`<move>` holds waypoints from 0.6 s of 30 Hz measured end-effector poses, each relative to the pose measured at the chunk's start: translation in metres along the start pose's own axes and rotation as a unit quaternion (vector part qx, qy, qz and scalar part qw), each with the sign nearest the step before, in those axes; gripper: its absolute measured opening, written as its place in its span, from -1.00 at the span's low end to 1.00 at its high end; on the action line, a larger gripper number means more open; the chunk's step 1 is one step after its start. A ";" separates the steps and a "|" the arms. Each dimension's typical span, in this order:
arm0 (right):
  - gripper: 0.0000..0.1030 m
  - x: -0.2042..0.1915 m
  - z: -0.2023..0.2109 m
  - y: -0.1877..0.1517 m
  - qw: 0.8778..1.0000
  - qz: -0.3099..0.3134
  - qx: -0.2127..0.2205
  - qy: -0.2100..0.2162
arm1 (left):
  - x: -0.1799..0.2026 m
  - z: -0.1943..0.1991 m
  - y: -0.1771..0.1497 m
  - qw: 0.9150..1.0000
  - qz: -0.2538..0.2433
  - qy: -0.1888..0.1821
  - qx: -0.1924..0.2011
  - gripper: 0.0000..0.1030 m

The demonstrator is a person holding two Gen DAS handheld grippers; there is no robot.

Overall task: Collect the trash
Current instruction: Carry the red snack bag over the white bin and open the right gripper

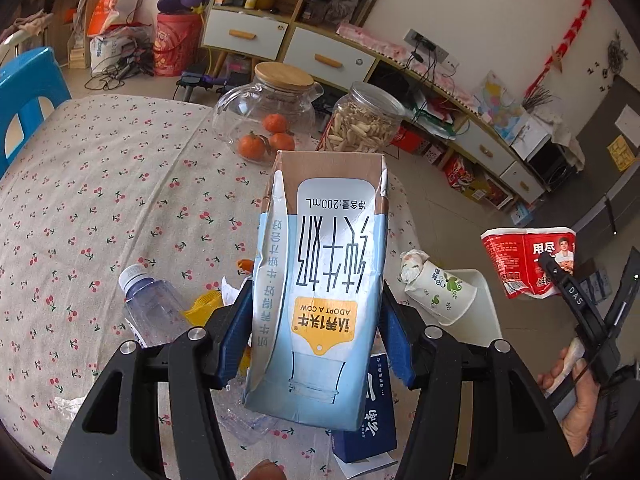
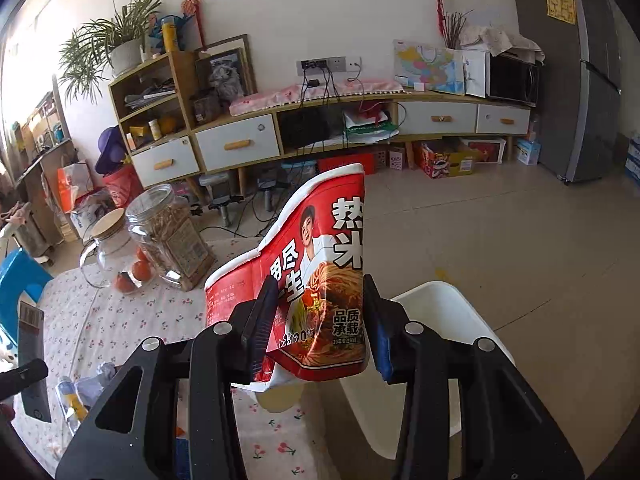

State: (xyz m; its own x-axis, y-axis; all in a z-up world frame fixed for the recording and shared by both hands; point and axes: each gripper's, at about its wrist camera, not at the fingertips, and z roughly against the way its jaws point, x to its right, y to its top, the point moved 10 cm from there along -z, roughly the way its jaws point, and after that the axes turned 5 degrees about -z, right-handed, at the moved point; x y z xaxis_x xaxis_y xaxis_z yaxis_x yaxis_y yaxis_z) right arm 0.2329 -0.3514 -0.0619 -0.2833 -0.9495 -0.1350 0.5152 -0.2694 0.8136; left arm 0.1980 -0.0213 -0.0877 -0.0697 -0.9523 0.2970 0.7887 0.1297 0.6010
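Note:
My left gripper (image 1: 320, 320) is shut on a pale blue and white milk carton (image 1: 324, 264), held up above the table with its print upside down. My right gripper (image 2: 320, 320) is shut on a crushed red instant noodle cup (image 2: 312, 276), lifted over the table's edge; the same noodle cup (image 1: 524, 260) shows at the right of the left wrist view. On the table lie a clear plastic bottle (image 1: 154, 308), a paper cup (image 1: 444, 290) stuffed with tissue, a dark blue box (image 1: 368, 428) and a yellow wrapper (image 1: 202, 306).
A cherry-print tablecloth (image 1: 100, 208) covers the table. At its far side stand a glass jar with oranges (image 1: 266, 116) and a snack jar (image 1: 366, 120). A white chair (image 2: 436, 332) sits by the table, a blue stool (image 1: 28, 88) at the left. A cabinet (image 2: 280, 136) lines the wall.

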 end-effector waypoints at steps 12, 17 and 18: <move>-0.22 0.082 -0.030 -0.025 0.987 0.060 -0.048 -0.140 | 0.121 -0.040 -0.016 0.998 -0.050 -0.042 -0.023 0.11; 0.56 0.117 -0.010 -0.016 0.988 0.001 -0.034 -0.152 | 0.171 -0.065 -0.021 0.995 -0.064 -0.063 -0.038 0.11; 0.64 0.123 -0.005 -0.013 0.988 -0.007 -0.028 -0.151 | 0.180 -0.070 -0.023 0.995 -0.065 -0.068 -0.042 0.12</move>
State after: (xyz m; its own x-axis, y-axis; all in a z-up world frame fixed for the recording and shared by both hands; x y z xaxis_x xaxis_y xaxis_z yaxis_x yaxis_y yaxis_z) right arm 0.1957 -0.4651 -0.0918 -0.5156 -0.8561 0.0362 0.5516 -0.2992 0.7786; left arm 0.2104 -0.2149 -0.1001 -0.2513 -0.9125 0.3227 0.8162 -0.0205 0.5774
